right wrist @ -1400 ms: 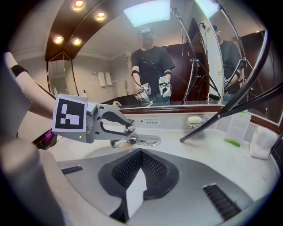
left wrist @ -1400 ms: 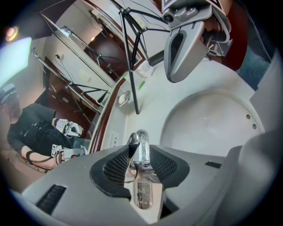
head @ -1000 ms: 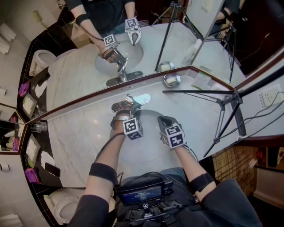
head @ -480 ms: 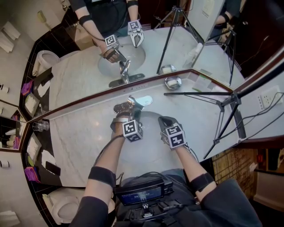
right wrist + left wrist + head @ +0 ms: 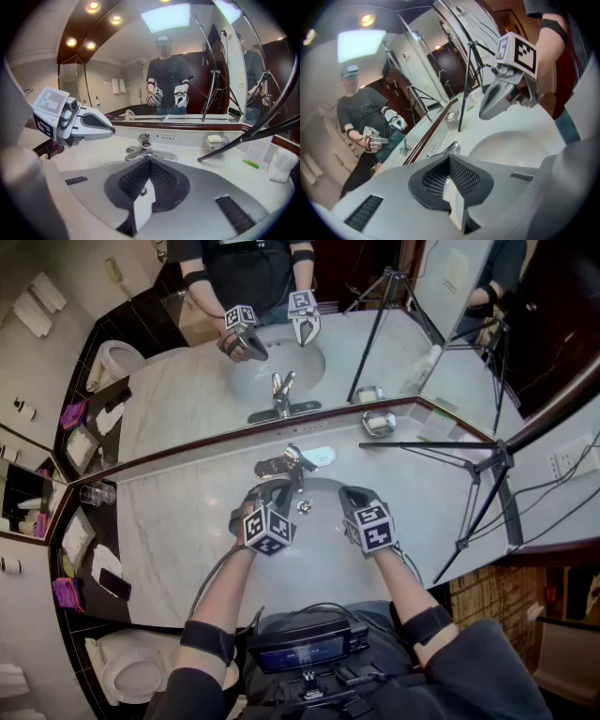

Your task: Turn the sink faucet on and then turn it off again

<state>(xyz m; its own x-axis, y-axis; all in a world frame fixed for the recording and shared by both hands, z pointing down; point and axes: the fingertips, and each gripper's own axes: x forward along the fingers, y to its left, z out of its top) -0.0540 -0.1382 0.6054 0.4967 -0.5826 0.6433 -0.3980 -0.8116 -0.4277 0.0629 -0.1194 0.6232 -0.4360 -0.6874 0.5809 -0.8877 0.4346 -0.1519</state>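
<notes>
Left gripper (image 5: 450, 171): jaws just closed, nothing between them. It is held apart from the faucet (image 5: 291, 463), at its 7 o'clock. Faucet is seated at 12 o'clock of the sink (image 5: 319, 531); no stream can be made out. Right gripper (image 5: 149, 176): shut, empty, at the faucet's 4 o'clock.

Risks judged:
- With shut jaws the lever can only be nudged, so a slip off polished metal is possible.
- The lever may be left part-raised, water running.
- Tripod (image 5: 495, 456) at 3 o'clock could be knocked by a wide swing.

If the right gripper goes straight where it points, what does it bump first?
Probably the faucet, right ahead of the right gripper's shut jaws; depth is unclear, so maybe the sink bowl first.
</notes>
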